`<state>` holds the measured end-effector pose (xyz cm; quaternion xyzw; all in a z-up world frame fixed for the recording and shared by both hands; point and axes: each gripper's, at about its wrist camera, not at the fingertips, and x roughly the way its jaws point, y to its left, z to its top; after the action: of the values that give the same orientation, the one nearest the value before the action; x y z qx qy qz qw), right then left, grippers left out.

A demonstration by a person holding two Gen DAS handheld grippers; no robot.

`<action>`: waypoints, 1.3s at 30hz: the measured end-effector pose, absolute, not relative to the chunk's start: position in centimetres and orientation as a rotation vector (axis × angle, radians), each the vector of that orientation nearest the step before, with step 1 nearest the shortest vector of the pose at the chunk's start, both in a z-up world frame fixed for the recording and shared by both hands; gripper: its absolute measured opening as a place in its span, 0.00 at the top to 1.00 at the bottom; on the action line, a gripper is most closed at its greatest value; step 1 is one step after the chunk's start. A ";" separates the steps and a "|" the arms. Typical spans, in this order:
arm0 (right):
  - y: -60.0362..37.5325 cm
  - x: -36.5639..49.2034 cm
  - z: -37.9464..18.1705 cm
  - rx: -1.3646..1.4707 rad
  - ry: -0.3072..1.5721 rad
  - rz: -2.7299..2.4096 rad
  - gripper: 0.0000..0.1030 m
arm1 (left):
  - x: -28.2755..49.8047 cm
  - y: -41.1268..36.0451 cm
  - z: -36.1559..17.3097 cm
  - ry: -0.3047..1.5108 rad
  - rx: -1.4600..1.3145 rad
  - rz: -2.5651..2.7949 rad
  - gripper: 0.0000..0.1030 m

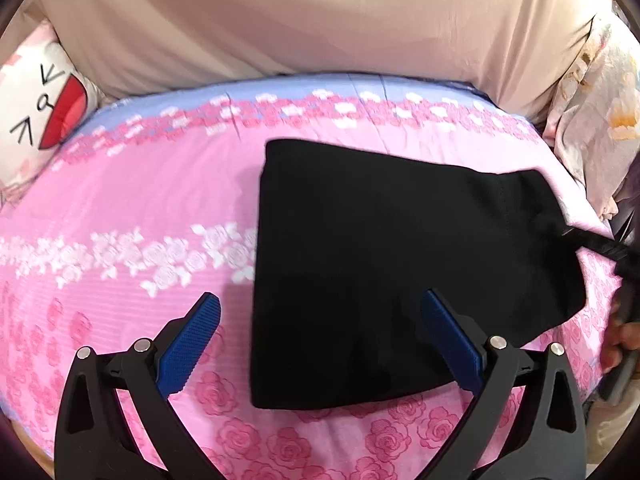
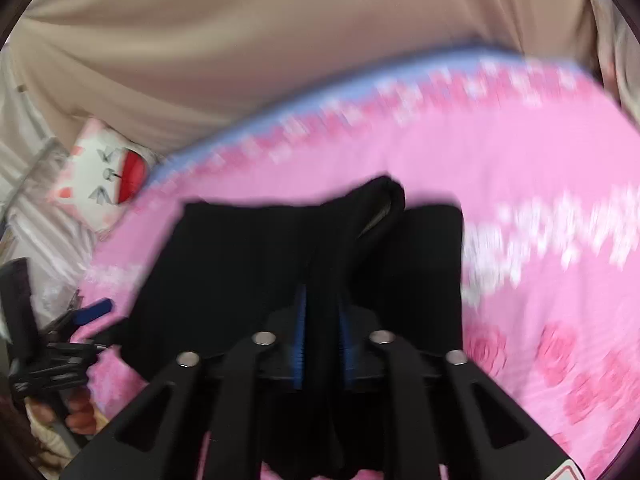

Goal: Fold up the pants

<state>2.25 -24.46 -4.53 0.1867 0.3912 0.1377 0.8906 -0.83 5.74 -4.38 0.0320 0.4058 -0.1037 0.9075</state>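
Note:
The black pants [image 1: 380,264] lie folded on the pink flowered bed sheet [image 1: 120,200]. My left gripper [image 1: 320,316] is open and empty, hovering over the near left edge of the pants, its right finger above the cloth. My right gripper [image 2: 322,320] is shut on a bunched fold of the pants [image 2: 248,256] and lifts it; the view is blurred by motion. In the left wrist view the right gripper shows at the far right edge [image 1: 628,276], pulling a corner of the pants.
A white cartoon-face pillow [image 1: 36,120] lies at the bed's far left. A beige curtain [image 1: 320,20] hangs behind the bed. A flowered quilt [image 1: 600,128] is bunched at the far right. The left gripper shows at the left edge of the right wrist view [image 2: 80,320].

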 end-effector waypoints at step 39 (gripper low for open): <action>-26.0 -0.8 -10.5 0.565 0.842 0.214 0.27 | 3.3 4.4 -9.6 0.994 -0.150 -0.216 0.04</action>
<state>-0.77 -26.02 -10.55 0.2700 0.4026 0.1023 0.8686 3.27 4.38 -9.61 -0.0720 0.4754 -0.1031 0.8707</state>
